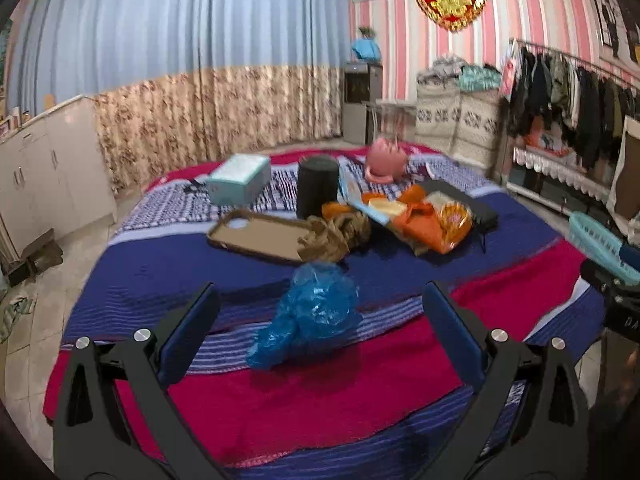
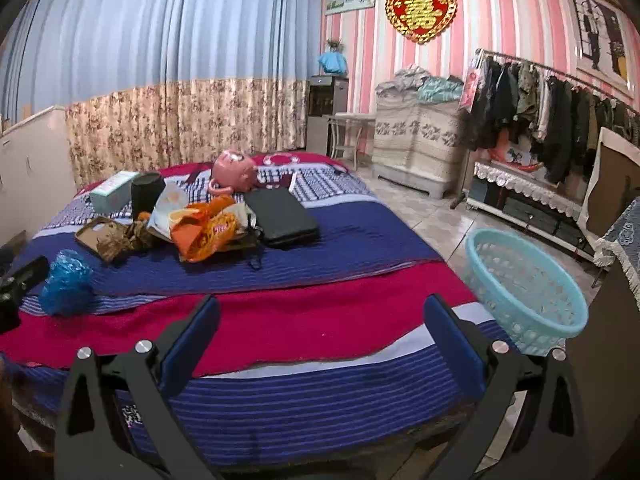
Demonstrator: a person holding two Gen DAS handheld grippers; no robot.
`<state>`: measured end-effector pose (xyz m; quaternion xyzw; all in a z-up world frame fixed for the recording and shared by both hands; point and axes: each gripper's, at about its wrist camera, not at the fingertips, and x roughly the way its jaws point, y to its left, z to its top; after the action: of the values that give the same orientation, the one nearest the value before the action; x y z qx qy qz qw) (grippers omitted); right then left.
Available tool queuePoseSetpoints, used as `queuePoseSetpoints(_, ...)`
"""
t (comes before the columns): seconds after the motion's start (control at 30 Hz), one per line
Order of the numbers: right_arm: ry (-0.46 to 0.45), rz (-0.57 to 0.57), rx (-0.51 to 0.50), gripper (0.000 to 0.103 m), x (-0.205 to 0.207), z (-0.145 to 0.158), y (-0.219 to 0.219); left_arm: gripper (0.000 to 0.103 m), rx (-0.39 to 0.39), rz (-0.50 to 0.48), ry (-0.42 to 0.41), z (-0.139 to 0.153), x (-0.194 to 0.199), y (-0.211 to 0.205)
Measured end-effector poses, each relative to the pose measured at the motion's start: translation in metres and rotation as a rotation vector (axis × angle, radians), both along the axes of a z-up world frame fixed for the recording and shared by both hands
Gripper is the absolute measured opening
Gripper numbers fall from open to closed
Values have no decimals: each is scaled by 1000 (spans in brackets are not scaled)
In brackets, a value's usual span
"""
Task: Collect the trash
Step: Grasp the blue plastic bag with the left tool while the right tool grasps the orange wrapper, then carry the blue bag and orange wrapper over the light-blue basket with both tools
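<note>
The left gripper, fingers spread wide, has the crumpled blue plastic bag lying on the bed straight between them at twelve o'clock. The right gripper, fingers also spread and empty, sees it far off at ten o'clock; the basket sits at two o'clock.

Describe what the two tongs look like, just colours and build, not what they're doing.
Both look alike. The left tongs and right tongs each have a black angular frame with triangular cut-outs, round silver pivot bolts near the finger bases, and two flat fingers lined with dark blue pads. The right tongs carry a small white marking on the frame, too blurred to read. No cables, hands or sleeves show clearly.
</note>
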<state>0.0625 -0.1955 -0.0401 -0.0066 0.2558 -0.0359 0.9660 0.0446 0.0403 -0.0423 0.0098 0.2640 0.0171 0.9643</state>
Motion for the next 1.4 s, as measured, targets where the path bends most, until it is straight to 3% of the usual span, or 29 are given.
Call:
queuePoseSetpoints(0.13,80,17,33,99,18,-12,-2,98,13,15,50,-19,21,6)
queuePoseSetpoints(0.23,89,34,51,99,27,-15,-1,98,10,24,71,-28,32,15)
queuePoseSetpoints(0.4,166,57,98,99,56,-19,6,95,-25,25,104,-35,47,29)
queuePoseSetpoints(0.43,159,65,102,99,61,-18,9,91,-26,20,106,-35,47,30)
queuePoseSetpoints(0.53,121,79,80,99,72,-10,21,65,-12,-5,115,-34,51,29)
queuePoseSetpoints(0.6,97,123,87,99,78,-5,30,35,-4,-22,117,-32,52,27)
queuePoseSetpoints(0.67,79,153,56,99,85,1,45,24,9,-33,113,-29,52,25)
queuePoseSetpoints(0.77,80,199,13,97,99,2,65,23,20,-31,91,-19,52,28)
queuePoseSetpoints(0.8,95,216,9,95,105,1,71,23,20,-27,83,-15,53,30)
queuePoseSetpoints(0.87,139,255,10,69,118,-5,82,23,22,-13,65,-9,54,36)
queuePoseSetpoints(0.93,194,291,33,54,132,-14,91,23,20,-1,53,-4,57,43)
queuePoseSetpoints(1.1,258,316,32,47,148,-33,113,23,8,32,51,3,65,60)
queuePoseSetpoints(1.13,275,315,34,42,151,-37,117,23,3,36,55,2,67,62)
queuePoseSetpoints(1.17,288,317,37,28,153,-41,119,23,0,39,59,2,68,64)
queuePoseSetpoints(1.2,298,318,37,22,155,-43,120,23,0,41,61,2,68,65)
queuePoseSetpoints(1.4,214,322,20,6,140,-25,111,23,-2,39,49,5,73,62)
